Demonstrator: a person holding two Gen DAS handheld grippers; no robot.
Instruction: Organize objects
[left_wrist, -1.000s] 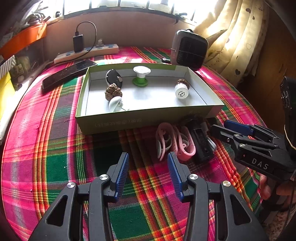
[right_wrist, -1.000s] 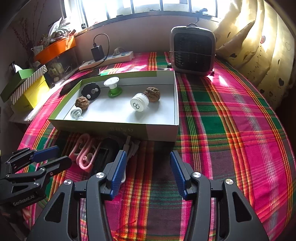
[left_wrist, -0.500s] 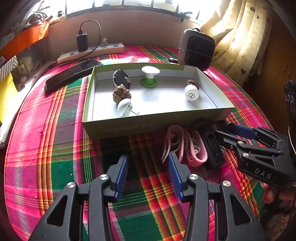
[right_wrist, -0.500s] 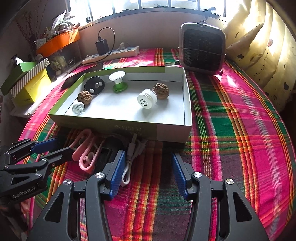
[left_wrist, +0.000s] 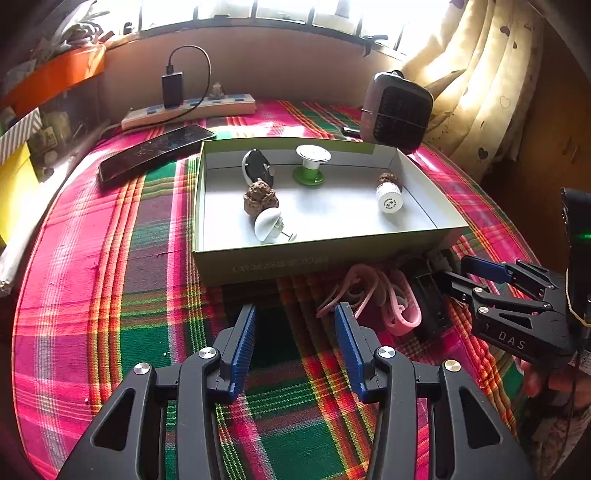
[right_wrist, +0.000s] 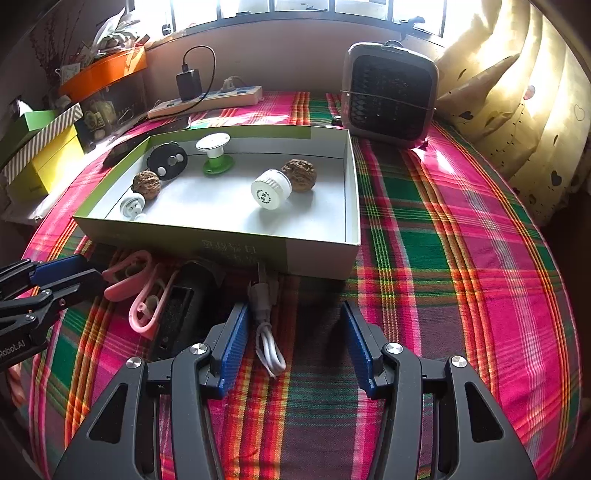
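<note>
Plaid cloth (right_wrist: 443, 258) covers the table. Both grippers tilt downward toward it, short of the box (right_wrist: 258, 254). The left gripper (left_wrist: 293, 325) has its jaws apart over bare cloth, gripping nothing. The right gripper (right_wrist: 291, 321) is likewise parted and empty; a white cable (right_wrist: 267, 332) lies between its fingers, untouched. Pink clips (left_wrist: 373, 295) and a black case (right_wrist: 181, 314) lie just before the box. Inside the box sit two walnuts (right_wrist: 300, 175), a white cap (right_wrist: 269, 189) and a green spool (right_wrist: 216, 155).

Barred window (right_wrist: 314, 7) backlit; cream heart-print curtain (right_wrist: 517, 110) right; plaid cloth (right_wrist: 461, 240) over table.
</note>
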